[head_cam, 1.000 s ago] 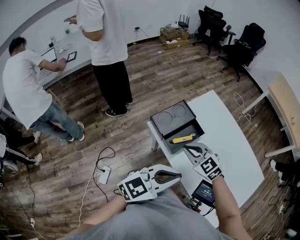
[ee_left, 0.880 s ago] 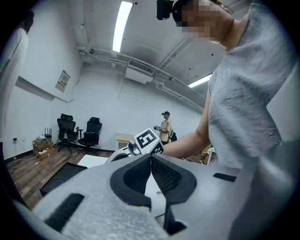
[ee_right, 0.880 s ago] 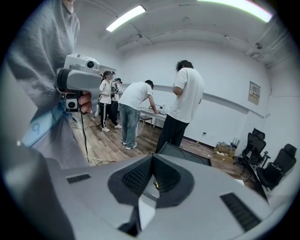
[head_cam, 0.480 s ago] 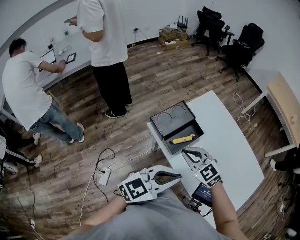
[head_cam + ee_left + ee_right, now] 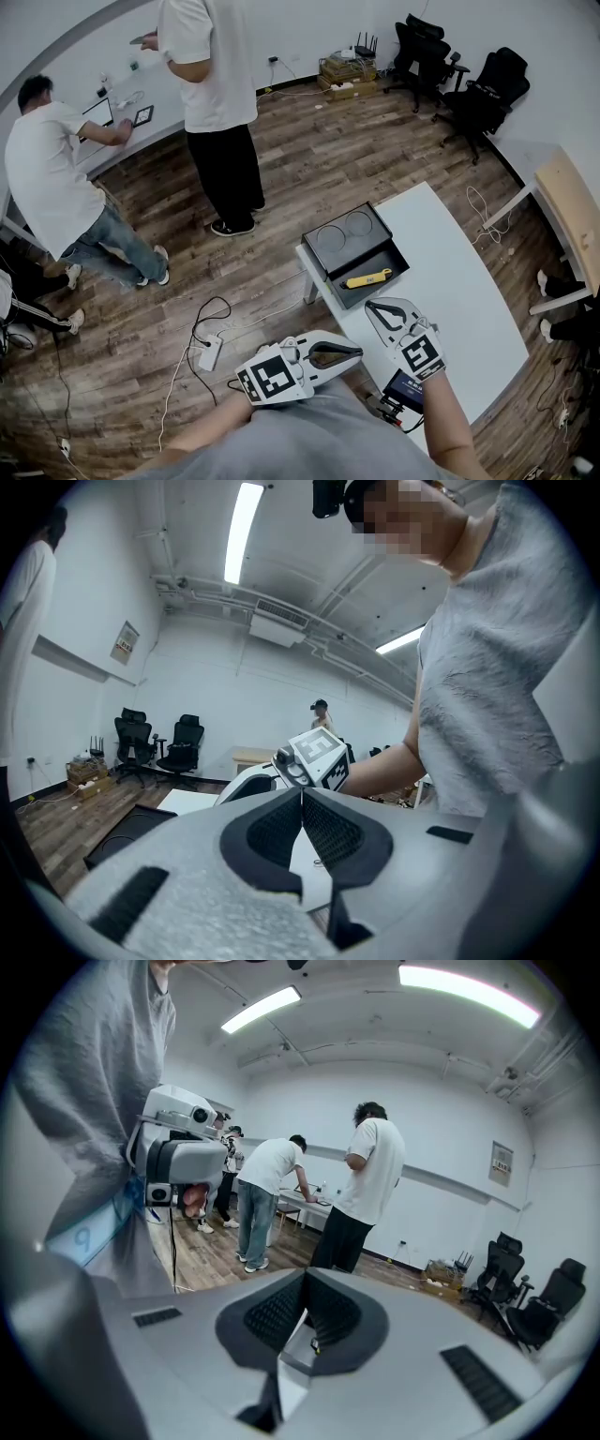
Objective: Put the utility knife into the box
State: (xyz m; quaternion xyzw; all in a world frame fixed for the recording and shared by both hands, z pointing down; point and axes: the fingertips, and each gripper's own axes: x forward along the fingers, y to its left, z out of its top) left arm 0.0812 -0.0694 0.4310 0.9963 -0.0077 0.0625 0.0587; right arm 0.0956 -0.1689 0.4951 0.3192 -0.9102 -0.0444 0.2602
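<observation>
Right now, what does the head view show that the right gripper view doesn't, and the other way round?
Only the head view plainly shows the yellow utility knife lying inside the black box, and the power strip on the floor. Only the right gripper view shows the ceiling lights and the right gripper close up, jaws shut with nothing between them. Both show the standing person and the leaning person, both in white shirts, and the black office chairs.

- Bright, even indoor light from ceiling strip lights, which clip to pure white in both gripper views.
- Head view: shadows are soft and colours flat. The white table is bright but not blown out.
- Strong fisheye: walls bend, corners go black.
- Left gripper and right gripper look soft near the lens, while the room behind is sharper.
</observation>
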